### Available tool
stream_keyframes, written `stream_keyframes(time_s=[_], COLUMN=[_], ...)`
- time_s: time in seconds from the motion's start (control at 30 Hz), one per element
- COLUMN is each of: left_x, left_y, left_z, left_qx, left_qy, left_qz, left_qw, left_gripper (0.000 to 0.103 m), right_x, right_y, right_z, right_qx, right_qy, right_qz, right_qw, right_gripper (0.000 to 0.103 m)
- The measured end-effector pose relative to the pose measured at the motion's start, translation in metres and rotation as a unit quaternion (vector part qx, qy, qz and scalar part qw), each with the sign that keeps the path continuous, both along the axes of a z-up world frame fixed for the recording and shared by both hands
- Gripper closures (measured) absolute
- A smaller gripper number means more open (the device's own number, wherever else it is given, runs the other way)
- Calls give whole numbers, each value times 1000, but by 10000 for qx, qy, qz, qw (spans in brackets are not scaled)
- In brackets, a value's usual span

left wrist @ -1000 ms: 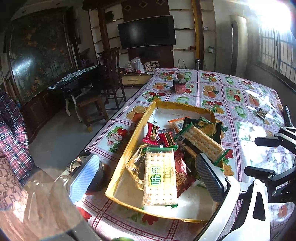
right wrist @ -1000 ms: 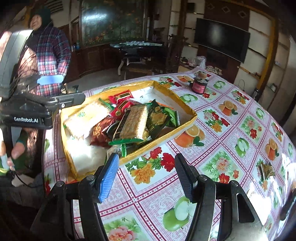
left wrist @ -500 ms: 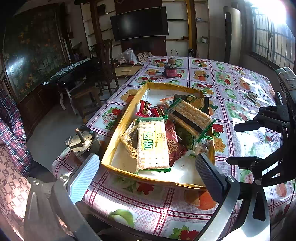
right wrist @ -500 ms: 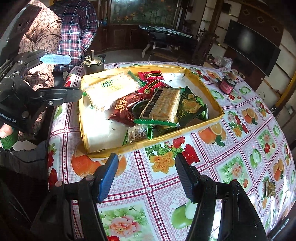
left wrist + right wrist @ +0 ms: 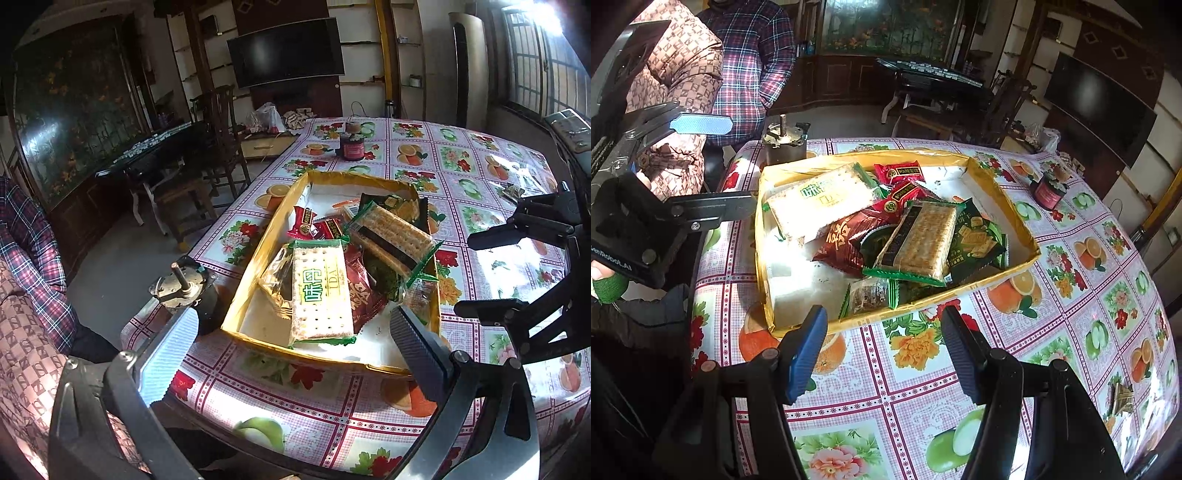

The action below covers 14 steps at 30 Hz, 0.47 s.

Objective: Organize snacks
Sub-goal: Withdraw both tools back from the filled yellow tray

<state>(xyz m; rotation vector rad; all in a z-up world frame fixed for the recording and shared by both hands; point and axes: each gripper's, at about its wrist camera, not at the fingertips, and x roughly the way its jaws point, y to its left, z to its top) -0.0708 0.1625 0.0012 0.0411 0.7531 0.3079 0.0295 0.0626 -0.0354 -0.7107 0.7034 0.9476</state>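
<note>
A yellow cardboard tray [image 5: 258,254] [image 5: 997,188] on the flowered tablecloth holds a heap of snack packs. A pale cracker pack with green lettering [image 5: 319,291] [image 5: 820,201] lies on top near its left end. A second cracker pack with green edges [image 5: 395,232] [image 5: 919,240] rests on a dark red bag [image 5: 846,240] and a dark green pack [image 5: 979,236]. Two small red packets [image 5: 303,223] [image 5: 899,171] lie behind. My left gripper [image 5: 291,343] hovers open and empty before the tray's short end. My right gripper [image 5: 884,347] is open and empty at the tray's long side.
A metal motor-like cylinder [image 5: 184,286] [image 5: 785,142] stands at the table corner beside the tray. A red jar [image 5: 352,146] [image 5: 1049,192] sits farther back, and a small wrapped snack [image 5: 1121,395] lies at the right. A person in plaid [image 5: 753,55] stands behind the corner.
Both grippers have drawn back a little from the tray, and the table's near edge now shows below the left one. The right gripper has rolled. Both stay open and empty.
</note>
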Motion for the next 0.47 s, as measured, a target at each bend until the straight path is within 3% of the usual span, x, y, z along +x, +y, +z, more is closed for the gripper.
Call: stream_keyframes(time_s=[0.47], left_x=[5], left_y=[-2], left_z=[2], left_qx=[-154], left_qy=[-5], left_qz=[-75], left_qw=[9999], left_gripper=[0], right_x=[-2], right_y=[-6], right_z=[1], right_qx=[33], right_qy=[30], right_qz=[-77], right_qw=[10000], right_gripper=[39])
